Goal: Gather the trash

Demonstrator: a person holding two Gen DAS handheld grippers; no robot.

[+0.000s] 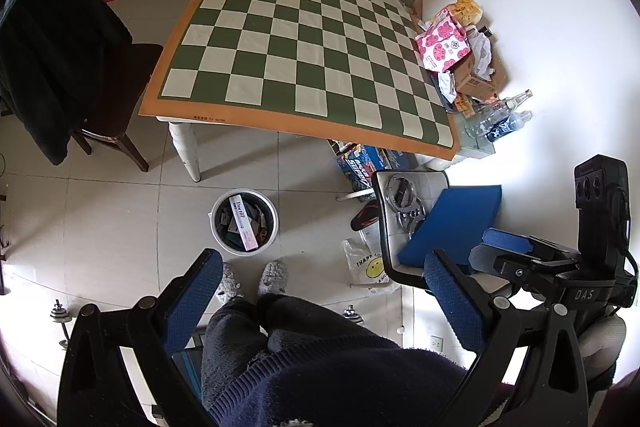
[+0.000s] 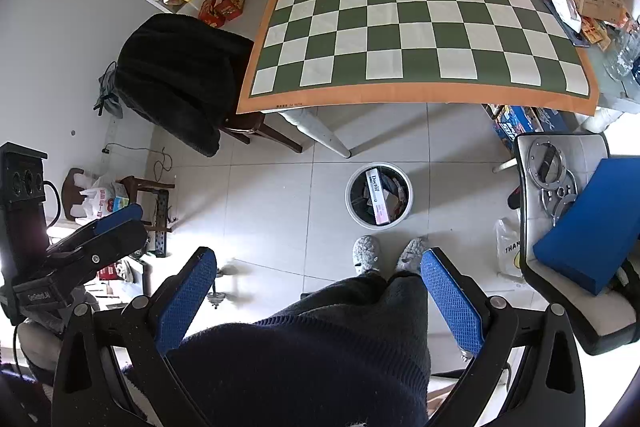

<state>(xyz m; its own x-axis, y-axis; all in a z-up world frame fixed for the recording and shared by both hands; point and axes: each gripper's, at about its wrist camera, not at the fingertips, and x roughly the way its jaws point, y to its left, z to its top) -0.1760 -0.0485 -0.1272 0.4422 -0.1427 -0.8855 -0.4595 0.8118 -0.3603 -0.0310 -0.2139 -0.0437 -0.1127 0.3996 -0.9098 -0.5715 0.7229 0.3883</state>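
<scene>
Green-and-cream checkered tablecloth with orange border (image 1: 308,55) covers the white-legged table. Dark wooden chair draped with black coat (image 2: 180,79) sits at its left side. Round white trash bin (image 1: 244,221) stands on the tiled floor in front of the table, just ahead of the grey slippers (image 1: 272,277), with a long white "Doctor" box (image 1: 245,225) and other trash inside. Left gripper (image 1: 324,291) fingers spread wide, holding nothing. Right gripper (image 2: 318,287) likewise wide, empty.
</scene>
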